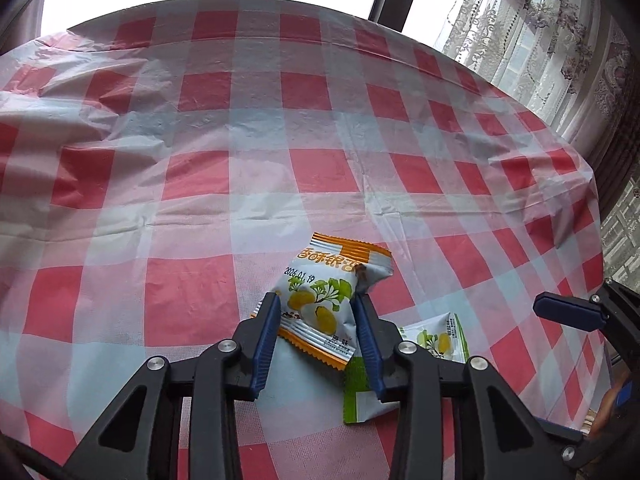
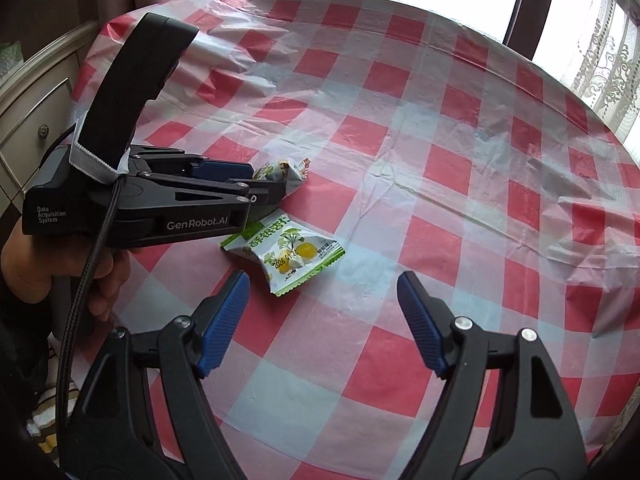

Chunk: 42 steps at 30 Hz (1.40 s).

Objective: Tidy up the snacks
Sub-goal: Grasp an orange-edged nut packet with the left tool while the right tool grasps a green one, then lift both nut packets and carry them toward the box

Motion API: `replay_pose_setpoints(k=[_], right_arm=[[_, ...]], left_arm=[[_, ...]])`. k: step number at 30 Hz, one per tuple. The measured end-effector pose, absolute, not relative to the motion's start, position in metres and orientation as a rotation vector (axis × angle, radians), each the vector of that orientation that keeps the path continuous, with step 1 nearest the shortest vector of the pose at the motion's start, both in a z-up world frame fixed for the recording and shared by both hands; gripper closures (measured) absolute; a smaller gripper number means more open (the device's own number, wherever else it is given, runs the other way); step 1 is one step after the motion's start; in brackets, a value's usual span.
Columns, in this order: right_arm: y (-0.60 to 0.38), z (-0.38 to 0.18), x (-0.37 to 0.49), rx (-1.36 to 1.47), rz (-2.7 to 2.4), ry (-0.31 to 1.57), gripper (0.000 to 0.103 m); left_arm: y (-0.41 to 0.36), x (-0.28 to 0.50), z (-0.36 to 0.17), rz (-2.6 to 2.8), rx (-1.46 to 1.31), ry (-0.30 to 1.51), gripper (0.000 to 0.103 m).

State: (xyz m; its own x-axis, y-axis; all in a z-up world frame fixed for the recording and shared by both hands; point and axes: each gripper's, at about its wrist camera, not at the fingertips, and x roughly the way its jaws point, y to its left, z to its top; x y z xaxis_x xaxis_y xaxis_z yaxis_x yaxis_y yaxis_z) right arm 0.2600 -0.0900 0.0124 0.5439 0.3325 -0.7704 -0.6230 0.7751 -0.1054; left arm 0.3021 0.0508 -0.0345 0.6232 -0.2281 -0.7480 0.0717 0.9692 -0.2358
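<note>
A snack packet with orange edges (image 1: 320,300) sits between the blue pads of my left gripper (image 1: 314,308), which is shut on it just above the checked tablecloth (image 1: 240,120). Its top right corner is crumpled. From the right wrist view, the left gripper (image 2: 276,184) reaches in from the left with that packet (image 2: 280,170) at its tip. A green-edged packet (image 2: 288,252) lies flat on the cloth right beside it, partly hidden under the left gripper's finger (image 1: 440,340). My right gripper (image 2: 322,284) stands open just short of the green packet, with nothing between its pads.
The round table (image 2: 440,160) is covered by a wrinkled red and white cloth. A pale cabinet with drawers (image 2: 32,120) stands beyond its left edge. Lace curtains (image 1: 540,40) and a bright window lie behind. A person's hand (image 2: 24,272) holds the left gripper's handle.
</note>
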Motion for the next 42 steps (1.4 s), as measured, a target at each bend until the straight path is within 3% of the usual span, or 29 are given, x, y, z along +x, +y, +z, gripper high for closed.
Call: replay_pose_setpoints(k=[10, 12, 14, 15, 19, 20, 33, 36, 37, 42], right_arm=[[-0.047, -0.006, 0.282, -0.562, 0.782, 0.831, 0.021], [-0.045, -0.013, 0.289, -0.571, 0.797, 0.856, 0.021], [-0.044, -0.017, 0.294, -0.562, 0.801, 0.871, 0.022], [-0.045, -0.019, 0.297, -0.549, 0.795, 0.879, 0.022], [-0.048, -0.026, 0.303, -0.491, 0.806, 0.919, 0.037], [-0.048, -0.027, 0.303, -0.481, 0.809, 0.928, 0.045], [-0.094, -0.029, 0.319, -0.263, 0.480, 0.988, 0.047], [-0.108, -0.029, 0.318, -0.219, 0.411, 0.998, 0.047], [-0.111, -0.028, 0.316, -0.212, 0.397, 0.997, 0.047], [-0.121, -0.029, 0.306, -0.190, 0.347, 0.993, 0.047]], left_arm=[[0.086, 0.287, -0.035, -0.083, -0.234, 0.884, 0.067], [0.089, 0.286, -0.033, -0.067, -0.230, 0.878, 0.061], [0.093, 0.285, -0.032, -0.055, -0.232, 0.869, 0.046], [0.094, 0.284, -0.031, -0.056, -0.242, 0.866, 0.046], [0.096, 0.283, -0.025, -0.101, -0.317, 0.845, 0.046], [0.095, 0.284, -0.024, -0.101, -0.327, 0.842, 0.046], [0.074, 0.322, -0.030, -0.068, -0.335, 0.923, 0.043], [0.067, 0.330, -0.036, -0.047, -0.298, 0.957, 0.049], [0.064, 0.331, -0.037, -0.040, -0.269, 0.969, 0.058], [0.058, 0.327, -0.038, -0.024, -0.218, 0.982, 0.072]])
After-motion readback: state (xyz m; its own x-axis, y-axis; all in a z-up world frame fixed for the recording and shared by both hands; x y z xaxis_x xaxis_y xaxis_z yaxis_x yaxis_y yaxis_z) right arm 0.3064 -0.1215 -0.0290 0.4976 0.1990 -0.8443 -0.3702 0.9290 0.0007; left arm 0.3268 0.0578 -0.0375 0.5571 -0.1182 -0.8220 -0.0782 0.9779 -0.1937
